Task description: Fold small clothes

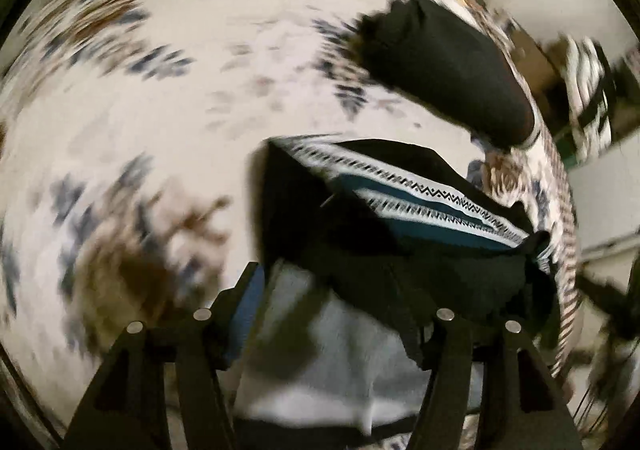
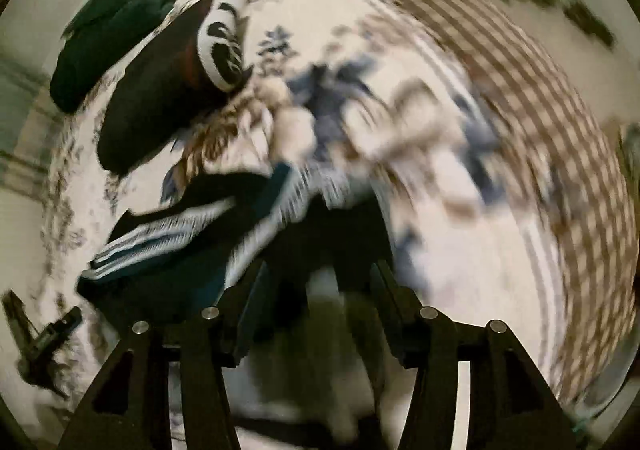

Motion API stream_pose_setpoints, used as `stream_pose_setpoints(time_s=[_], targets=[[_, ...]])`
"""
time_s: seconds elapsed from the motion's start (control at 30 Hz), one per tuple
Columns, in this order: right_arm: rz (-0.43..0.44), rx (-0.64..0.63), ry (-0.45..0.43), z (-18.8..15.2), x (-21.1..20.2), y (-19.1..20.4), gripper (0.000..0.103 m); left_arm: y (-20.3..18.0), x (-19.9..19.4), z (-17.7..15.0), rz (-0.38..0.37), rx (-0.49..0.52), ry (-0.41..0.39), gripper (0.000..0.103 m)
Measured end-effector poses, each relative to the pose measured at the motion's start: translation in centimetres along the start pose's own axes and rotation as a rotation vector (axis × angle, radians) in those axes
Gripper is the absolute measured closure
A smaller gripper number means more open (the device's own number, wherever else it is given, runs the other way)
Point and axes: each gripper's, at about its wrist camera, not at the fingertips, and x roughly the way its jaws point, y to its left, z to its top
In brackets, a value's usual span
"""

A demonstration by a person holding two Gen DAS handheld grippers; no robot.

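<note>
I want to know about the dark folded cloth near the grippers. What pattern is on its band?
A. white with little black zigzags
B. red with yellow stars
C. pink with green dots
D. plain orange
A: in the left wrist view the dark folded cloth carries a white band printed with small black zigzags beside a teal stripe, lying on the flowered bedspread.

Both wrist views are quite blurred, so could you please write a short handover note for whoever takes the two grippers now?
Left gripper: jaws apart, nothing pinched.
Right gripper: jaws apart too, nothing pinched.
The black garment with white-and-teal patterned bands lies in a rough bundle on the floral bedsheet, just ahead of both grippers.
A plain black piece lies further back; a dark green one sits at the sheet's edge.
Done: the patterned garment looks partly folded; blur hides how neatly.
Left: check that fold, then the other pieces.
</note>
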Motion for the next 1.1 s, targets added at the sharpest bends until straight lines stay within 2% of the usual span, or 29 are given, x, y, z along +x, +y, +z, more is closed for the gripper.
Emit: stream_pose_setpoints(time_s=[0.13,0.17,0.2,0.23,0.27,0.3,0.37,0.5,0.6,0.73,0.8,0.83,0.9,0.97,1.0,1.03,1.1], targets=[[-0.047,-0.095,0.052,4.9,5.2,2.4,0.049,-1.8,2.3,1.3,0.031,0.106,0.017,0.044],[-0.051,-0.112,0.065,5.6,6.5,2.7,0.058,-2.3,3.1,1.6,0.045,0.137,0.019,0.045],[-0.043,-0.137,0.081,6.1,7.5,3.1,0.071,-2.4,3.2,1.6,0.046,0.152,0.018,0.050],[-0.045,-0.159,0.090,6.5,8.0,3.4,0.095,-2.6,3.4,1.6,0.048,0.167,0.008,0.061],[-0.061,-0.183,0.080,6.6,8.2,3.8,0.095,-2.8,3.7,1.8,0.049,0.181,0.000,0.090],[-0.062,-0.197,0.053,6.5,7.8,4.0,0.096,-2.8,4.0,1.9,0.066,0.190,-0.002,0.097],[-0.065,-0.197,-0.001,6.3,6.7,4.0,0.103,-2.3,3.8,2.5,0.068,0.171,-0.036,0.100],[-0.090,-0.079,-0.089,6.5,4.1,1.5,0.103,-0.8,2.9,4.0,0.074,0.103,-0.086,0.101],[-0.105,0.006,-0.135,6.8,2.5,-1.0,0.103,0.2,3.1,4.8,0.074,0.058,-0.085,0.101],[-0.042,0.076,-0.112,7.7,2.0,-3.5,0.103,1.1,4.7,5.5,0.074,-0.005,-0.048,0.101],[0.066,0.074,-0.038,7.9,2.7,-3.2,0.102,1.5,5.1,5.7,0.072,-0.039,-0.034,0.101],[0.094,0.064,-0.015,8.0,3.0,-2.7,0.101,1.6,5.2,5.8,0.066,-0.049,-0.030,0.101],[0.092,-0.005,0.037,8.0,3.9,-1.0,0.094,1.7,5.3,5.8,0.053,-0.078,-0.019,0.100],[0.072,-0.106,0.052,7.7,4.9,1.1,0.050,1.7,5.2,5.7,0.054,-0.086,-0.022,0.100],[0.069,-0.148,0.062,7.7,5.5,2.0,0.044,1.7,5.1,5.7,0.055,-0.086,-0.023,0.100],[0.067,-0.172,0.081,7.6,6.2,2.6,0.040,1.7,5.1,5.6,0.058,-0.085,-0.023,0.100],[0.022,-0.199,0.144,7.6,8.4,3.2,0.041,1.7,5.2,5.7,0.062,-0.080,-0.019,0.100]])
